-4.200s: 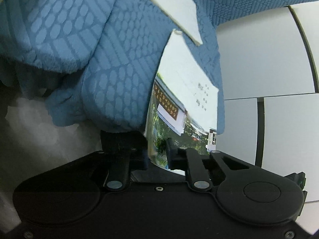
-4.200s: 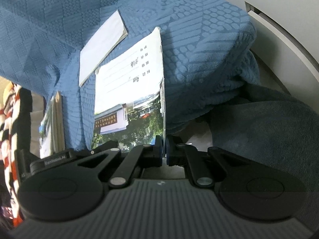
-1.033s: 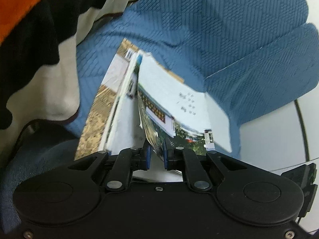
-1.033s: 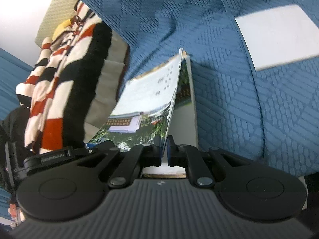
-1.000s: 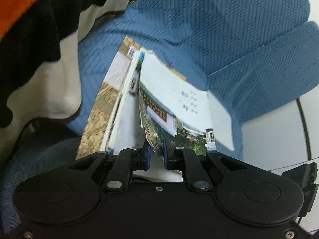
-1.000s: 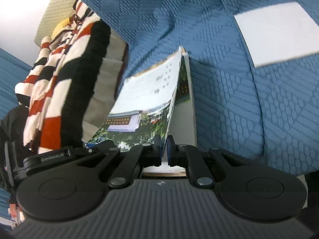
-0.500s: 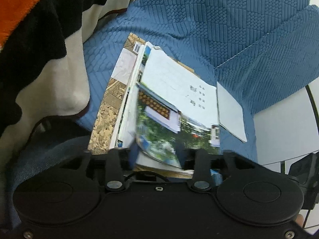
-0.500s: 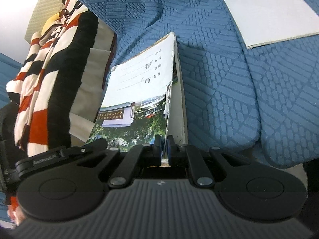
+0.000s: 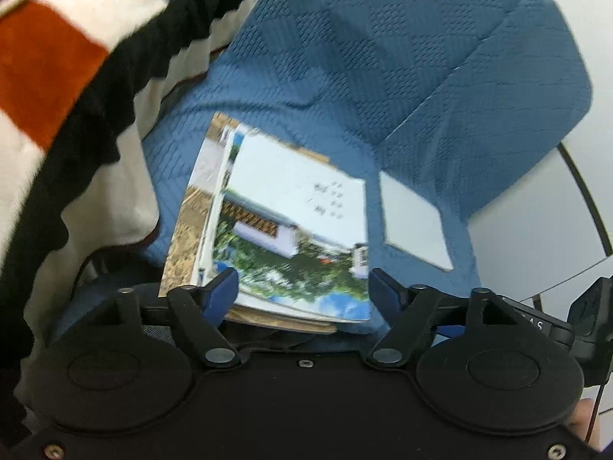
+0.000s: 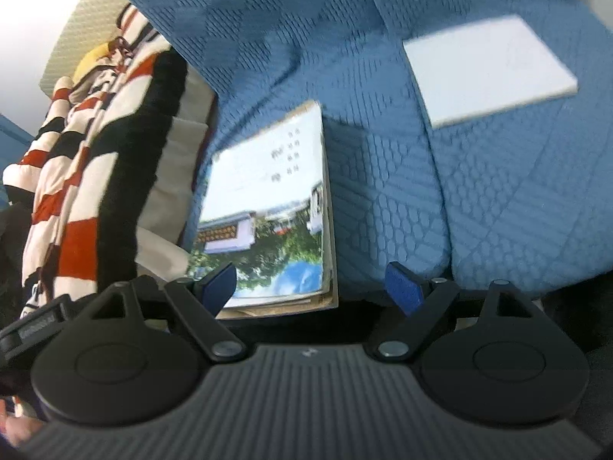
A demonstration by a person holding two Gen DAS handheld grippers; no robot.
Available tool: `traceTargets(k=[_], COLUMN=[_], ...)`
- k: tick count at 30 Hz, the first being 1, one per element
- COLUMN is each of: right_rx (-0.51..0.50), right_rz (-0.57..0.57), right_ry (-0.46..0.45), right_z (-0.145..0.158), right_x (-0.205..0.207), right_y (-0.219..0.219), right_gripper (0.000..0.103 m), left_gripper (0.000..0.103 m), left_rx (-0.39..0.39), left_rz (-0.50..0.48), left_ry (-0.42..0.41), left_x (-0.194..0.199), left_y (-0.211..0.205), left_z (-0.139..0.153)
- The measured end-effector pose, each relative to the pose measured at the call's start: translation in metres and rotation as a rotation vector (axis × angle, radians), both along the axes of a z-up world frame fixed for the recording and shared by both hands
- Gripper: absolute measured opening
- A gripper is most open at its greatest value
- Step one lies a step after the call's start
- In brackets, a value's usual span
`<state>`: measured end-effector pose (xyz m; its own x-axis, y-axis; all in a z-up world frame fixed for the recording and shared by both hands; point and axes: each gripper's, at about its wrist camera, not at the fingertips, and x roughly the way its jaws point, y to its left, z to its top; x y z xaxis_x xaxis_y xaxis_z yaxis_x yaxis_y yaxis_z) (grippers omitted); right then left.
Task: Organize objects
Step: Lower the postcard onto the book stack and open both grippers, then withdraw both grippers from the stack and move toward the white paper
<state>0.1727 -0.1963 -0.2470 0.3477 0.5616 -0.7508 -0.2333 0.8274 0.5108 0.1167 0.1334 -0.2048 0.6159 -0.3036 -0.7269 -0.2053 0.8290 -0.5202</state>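
Observation:
A booklet with a white top and a photo of a building and trees (image 9: 295, 226) (image 10: 268, 207) lies flat on top of a small stack of booklets on the blue sofa seat (image 9: 383, 88) (image 10: 383, 211). My left gripper (image 9: 302, 291) hangs just above the stack's near edge; its jaws are opening and grip nothing. My right gripper (image 10: 312, 287) hovers over the stack's near right corner, its jaws also opening, with nothing pressed between the blue pads. A thin white booklet (image 9: 413, 226) (image 10: 486, 73) lies apart on the seat, to the right of the stack.
A blanket striped in red, black and cream (image 9: 76, 88) (image 10: 95, 165) is heaped on the sofa left of the stack. A pale tiled floor (image 9: 544, 211) shows beyond the sofa's right edge. A dark grey cloth (image 10: 574, 306) lies below the cushion.
Both grippers let go of the photo booklet, which dropped flat onto the stack. Both pairs of jaws went from shut to wide apart, and both grippers drew up and back.

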Motion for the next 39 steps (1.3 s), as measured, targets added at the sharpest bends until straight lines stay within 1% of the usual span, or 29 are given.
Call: traceTargets(k=[3,7,9,11,14,16,20,25,30,35,39], right_rx=[0.001,-0.014,-0.014,-0.02,-0.035,-0.035,-0.049,-0.066,-0.088,-0.093,-0.101], right_rz=[-0.001,-0.002,-0.004,-0.005,-0.005,-0.018,-0.044,-0.071,-0.105,-0.134,-0.153], right_ry=[-0.065,-0.172,-0.215,-0.256,-0.308,-0.33,-0.368,-0.388,-0.387,-0.363,-0.357], right_z=[0.025,0.06,0.076,0.091,0.11,0.12,0.131,0.13,0.119,0.106,0.098], right_x=[-0.006,-0.017,-0.023,-0.029,-0.038,-0.044,-0.056,-0.068,-0.078,-0.081,-0.083], right_y=[-0.007,-0.019,-0.027,-0.036,-0.05,-0.061,-0.081,-0.104,-0.127,-0.146,-0.157], right_gripper=[0.086,0.086,0.086,0.086,0.086,0.086,0.086,0.086,0.086,0.086,0.086], left_gripper=[0.086,0.09,0.099,0.102,0.102,0.102,0.102,0.102,0.102,0.102,0.102], left_rx=[0.028,0.054,0.063,0.066,0.057,0.067,0.087,0.088,0.061,0.059,0.063], left_rz=[-0.013,-0.047,-0.064,-0.069,-0.086,-0.095,-0.113,-0.145,-0.173,-0.182,-0.19], left_ry=[-0.046,-0.109,-0.138,-0.18,-0.224,-0.251,-0.282,-0.283,-0.275,-0.269,-0.285], left_x=[-0.006,-0.013,-0.016,-0.019,-0.022,-0.024,-0.031,-0.035,-0.036,-0.037,-0.038], left_y=[-0.008,-0.023,-0.032,-0.042,-0.055,-0.065,-0.086,-0.112,-0.138,-0.163,-0.177], left_z=[0.024,0.056,0.073,0.09,0.113,0.126,0.146,0.152,0.137,0.124,0.117])
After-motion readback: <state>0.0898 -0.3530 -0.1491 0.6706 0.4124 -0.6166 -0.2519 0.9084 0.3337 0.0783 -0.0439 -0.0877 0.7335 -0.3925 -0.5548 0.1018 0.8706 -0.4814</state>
